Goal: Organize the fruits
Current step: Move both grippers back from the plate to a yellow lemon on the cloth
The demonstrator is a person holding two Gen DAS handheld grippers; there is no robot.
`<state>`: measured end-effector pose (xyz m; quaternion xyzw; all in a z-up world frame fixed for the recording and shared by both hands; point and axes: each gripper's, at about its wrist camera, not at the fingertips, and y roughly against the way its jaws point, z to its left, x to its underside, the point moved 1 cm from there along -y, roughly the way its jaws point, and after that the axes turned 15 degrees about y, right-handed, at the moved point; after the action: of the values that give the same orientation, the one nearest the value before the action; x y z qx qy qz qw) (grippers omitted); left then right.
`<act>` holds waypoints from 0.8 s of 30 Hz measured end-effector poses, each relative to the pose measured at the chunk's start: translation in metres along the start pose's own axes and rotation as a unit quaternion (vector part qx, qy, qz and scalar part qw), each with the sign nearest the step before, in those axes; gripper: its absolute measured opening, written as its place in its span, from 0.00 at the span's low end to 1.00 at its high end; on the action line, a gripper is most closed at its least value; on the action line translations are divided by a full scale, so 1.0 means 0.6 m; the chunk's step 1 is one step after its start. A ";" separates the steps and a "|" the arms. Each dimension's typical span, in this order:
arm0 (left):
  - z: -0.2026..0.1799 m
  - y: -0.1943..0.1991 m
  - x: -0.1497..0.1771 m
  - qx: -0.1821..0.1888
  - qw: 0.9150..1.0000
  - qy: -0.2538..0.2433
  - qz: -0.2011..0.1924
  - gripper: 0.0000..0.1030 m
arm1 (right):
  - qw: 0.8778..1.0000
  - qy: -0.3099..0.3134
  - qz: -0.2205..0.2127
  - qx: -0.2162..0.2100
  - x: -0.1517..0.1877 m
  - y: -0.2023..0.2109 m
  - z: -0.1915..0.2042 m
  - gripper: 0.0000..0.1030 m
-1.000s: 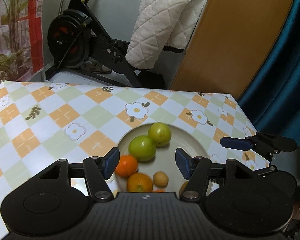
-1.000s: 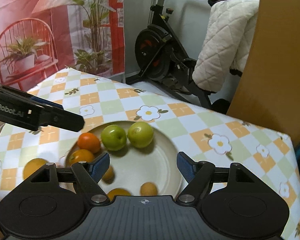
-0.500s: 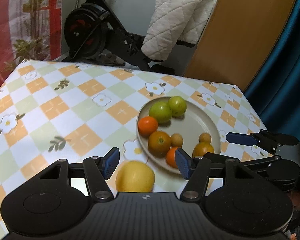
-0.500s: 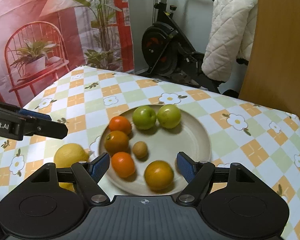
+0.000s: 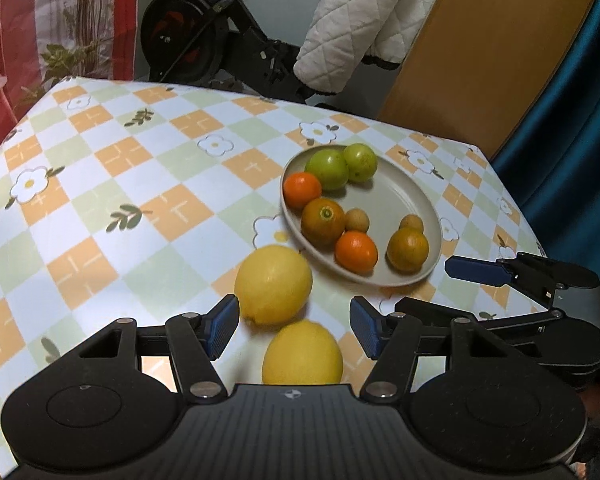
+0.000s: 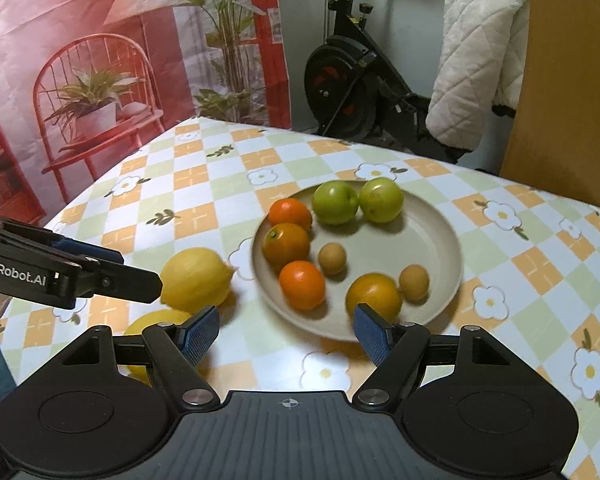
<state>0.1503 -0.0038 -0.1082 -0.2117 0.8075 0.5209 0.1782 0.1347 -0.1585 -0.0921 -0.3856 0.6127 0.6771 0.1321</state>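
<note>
**Eight fruits on the plate, two lemons beside it**

On the checked tablecloth (image 6: 204,184) sits one round beige plate (image 6: 428,236), and I count eight fruits on it. Two green fruits (image 6: 335,202) lie side by side at the far rim, touching. Two bright orange fruits are there: one (image 6: 290,212) just left of the green pair, another (image 6: 302,285) nearer the front edge. Two darker, greenish-orange fruits: one (image 6: 286,242) between the two bright ones, the other (image 6: 374,294) at the near rim. Two small tan round fruits: one (image 6: 332,258) toward the middle of the plate, one (image 6: 414,282) touching the near dark orange fruit.

Off the plate, on the cloth to its left, lie two yellow lemons, close together. The farther lemon (image 5: 274,284) rests just beside the plate's rim; the nearer lemon (image 5: 302,354) lies close under the left gripper (image 5: 294,328), whose blue-padded fingers stand apart with nothing pressed between them. The right gripper (image 6: 286,334) hangs over the near edge of the plate, fingers likewise spread and holding nothing.

Behind the table stand one exercise bike (image 6: 348,92) and one quilted white blanket (image 6: 476,64) draped over something.
</note>
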 end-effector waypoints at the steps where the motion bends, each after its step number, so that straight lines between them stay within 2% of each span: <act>1: 0.003 0.001 0.003 0.000 1.000 0.002 0.001 0.62 | 1.000 0.000 0.002 -0.003 0.001 0.000 0.003 0.69; 17: 0.056 0.000 0.041 0.006 0.997 0.066 0.029 0.59 | 0.997 0.040 0.019 -0.067 0.001 -0.011 0.073 0.69; 24: 0.057 -0.010 0.040 0.020 0.996 0.073 0.039 0.59 | 0.991 0.089 0.033 -0.099 -0.009 -0.033 0.112 0.72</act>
<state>0.1353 0.0217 -0.1384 -0.2139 0.8363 0.4944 0.1023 0.1270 -0.0899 -0.1061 -0.4348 0.5647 0.7013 0.0160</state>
